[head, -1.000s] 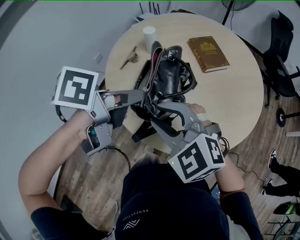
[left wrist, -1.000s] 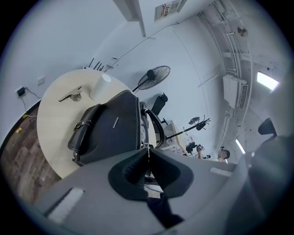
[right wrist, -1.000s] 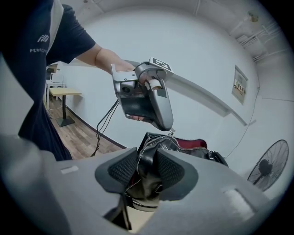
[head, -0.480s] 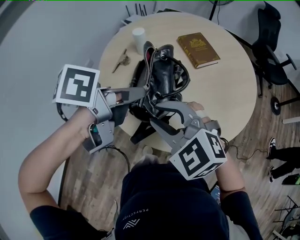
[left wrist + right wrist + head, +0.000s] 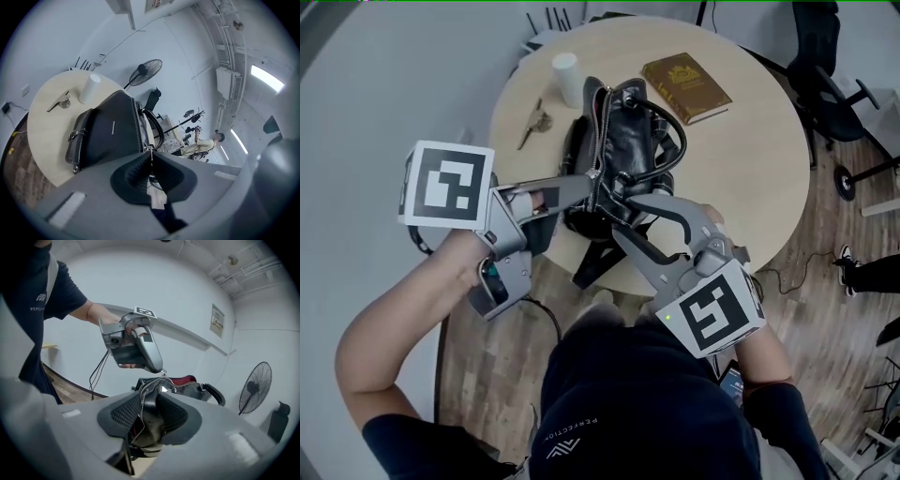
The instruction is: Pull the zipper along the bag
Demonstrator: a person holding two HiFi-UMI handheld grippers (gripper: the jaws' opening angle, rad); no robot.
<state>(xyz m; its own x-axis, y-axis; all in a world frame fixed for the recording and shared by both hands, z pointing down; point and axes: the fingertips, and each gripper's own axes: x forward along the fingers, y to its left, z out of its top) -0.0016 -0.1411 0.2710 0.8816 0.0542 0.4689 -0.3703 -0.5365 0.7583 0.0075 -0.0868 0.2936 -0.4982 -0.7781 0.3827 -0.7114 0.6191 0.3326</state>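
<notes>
On a round pale wooden tabletop [image 5: 750, 159], the left gripper [image 5: 594, 185] is pinched tight on the silver zipper pull [image 5: 151, 151] of a black leather handbag [image 5: 628, 155]. The right gripper [image 5: 619, 217], jaws partly spread, clamps the bag's near end.

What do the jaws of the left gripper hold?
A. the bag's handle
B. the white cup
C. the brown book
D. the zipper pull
D: the left gripper is shut on the zipper pull of the black handbag.
</notes>
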